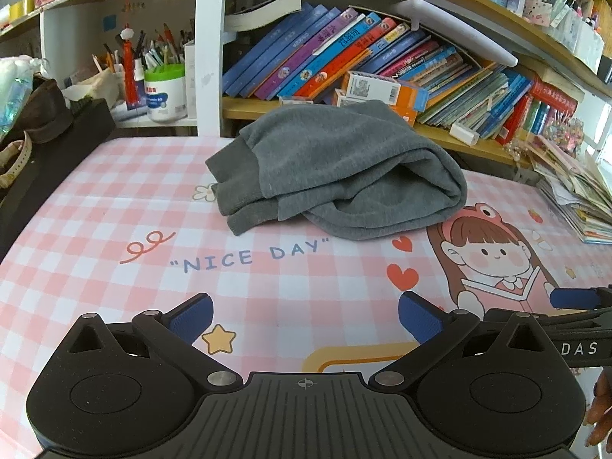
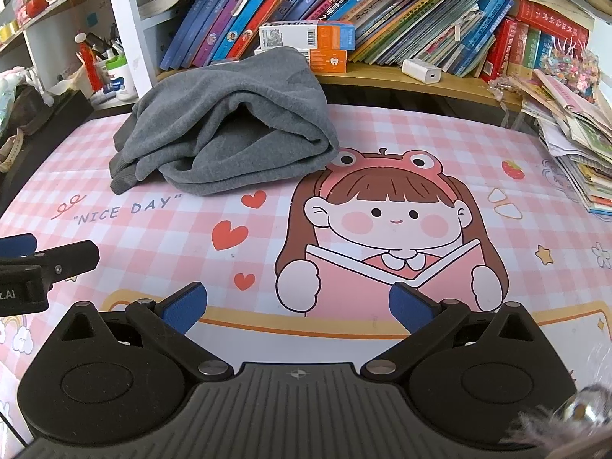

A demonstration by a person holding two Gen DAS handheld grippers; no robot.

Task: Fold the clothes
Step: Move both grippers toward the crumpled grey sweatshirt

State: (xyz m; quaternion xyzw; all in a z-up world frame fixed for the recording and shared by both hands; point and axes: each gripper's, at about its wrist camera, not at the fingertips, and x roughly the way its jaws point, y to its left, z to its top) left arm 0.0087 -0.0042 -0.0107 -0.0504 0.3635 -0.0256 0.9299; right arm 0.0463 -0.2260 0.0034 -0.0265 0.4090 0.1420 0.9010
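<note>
A grey knitted garment (image 1: 336, 168) lies bunched in a loose fold at the far side of the pink checked desk mat (image 1: 114, 199), its ribbed cuffs toward the left. It shows again in the right wrist view as the same grey garment (image 2: 225, 130), far left of centre. My left gripper (image 1: 304, 317) is open over the near part of the mat, well short of the garment, with nothing between its blue pads. My right gripper (image 2: 298, 308) is also open and empty, above the cartoon girl print. Each gripper's fingers show at the edge of the other's view.
A shelf of leaning books (image 1: 382, 53) and small boxes (image 1: 386, 90) runs right behind the garment. A pile of papers and booklets (image 2: 573, 141) sits at the mat's right edge. Pen pots (image 1: 164, 88) and a black box (image 1: 57, 145) stand at the left.
</note>
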